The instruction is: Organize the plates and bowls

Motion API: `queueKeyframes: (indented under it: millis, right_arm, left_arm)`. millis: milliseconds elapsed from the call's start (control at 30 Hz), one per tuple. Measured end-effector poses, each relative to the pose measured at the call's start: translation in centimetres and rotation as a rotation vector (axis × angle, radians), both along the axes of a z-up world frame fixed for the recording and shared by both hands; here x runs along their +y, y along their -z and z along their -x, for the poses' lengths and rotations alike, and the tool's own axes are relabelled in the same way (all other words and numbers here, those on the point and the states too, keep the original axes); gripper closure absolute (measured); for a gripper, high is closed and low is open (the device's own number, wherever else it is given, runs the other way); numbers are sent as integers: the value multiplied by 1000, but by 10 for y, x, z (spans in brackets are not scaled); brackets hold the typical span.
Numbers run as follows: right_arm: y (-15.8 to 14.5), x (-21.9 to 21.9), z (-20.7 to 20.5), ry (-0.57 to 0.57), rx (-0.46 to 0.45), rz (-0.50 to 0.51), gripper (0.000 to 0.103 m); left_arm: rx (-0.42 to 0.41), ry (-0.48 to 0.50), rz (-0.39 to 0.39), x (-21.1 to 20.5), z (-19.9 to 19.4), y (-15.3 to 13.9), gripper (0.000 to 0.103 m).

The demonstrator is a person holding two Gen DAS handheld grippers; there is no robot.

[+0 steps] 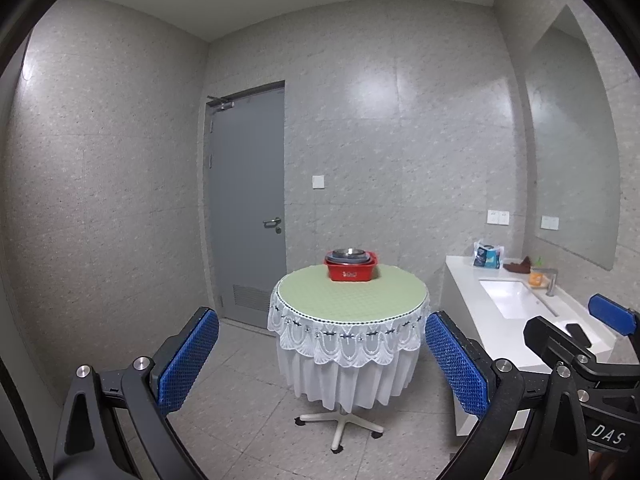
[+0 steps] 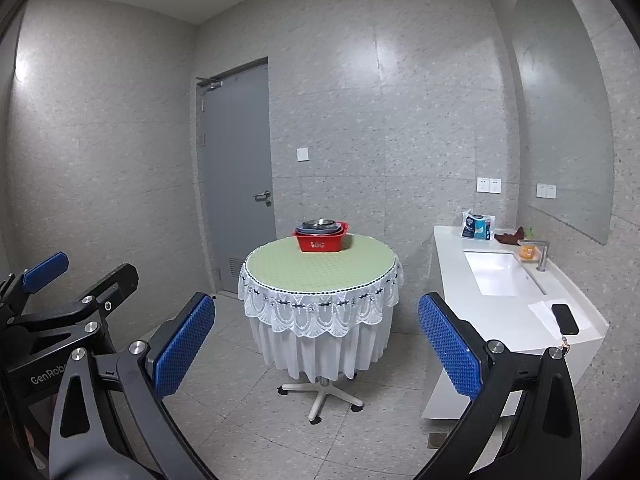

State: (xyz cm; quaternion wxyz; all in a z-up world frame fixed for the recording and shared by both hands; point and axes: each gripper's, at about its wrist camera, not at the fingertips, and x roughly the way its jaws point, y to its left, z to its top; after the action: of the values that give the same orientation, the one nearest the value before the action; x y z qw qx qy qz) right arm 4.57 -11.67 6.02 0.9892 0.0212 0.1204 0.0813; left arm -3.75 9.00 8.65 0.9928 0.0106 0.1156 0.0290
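Both tools spread wide and empty, well back from a round table carrying a red tub of dishes.

The left tool (image 1: 322,360) and right tool (image 2: 316,350) have black hinged arms with silver rivets and blue, diamond-textured rubber pads, holding nothing. Beyond them, at mid-frame, the round table (image 1: 348,292) wears a pale green checked top cloth over a white lace-scalloped skirt, on a white five-legged base. Near its far edge sits the rectangular red plastic basin (image 1: 351,270), with stacked grey plates and a shiny metal bowl (image 1: 347,254) inside. Speckled grey tiles cover floor and walls; a grey door (image 1: 246,204) stands left, a white sink counter (image 2: 500,304) right.
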Motion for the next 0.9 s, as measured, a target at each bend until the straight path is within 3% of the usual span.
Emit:
queueKeyframes:
  millis: [900]
  right_arm:
    - [1, 0, -9, -8, 1, 6, 0]
  left_arm:
    - [-6, -1, -10, -3, -60, 10, 1]
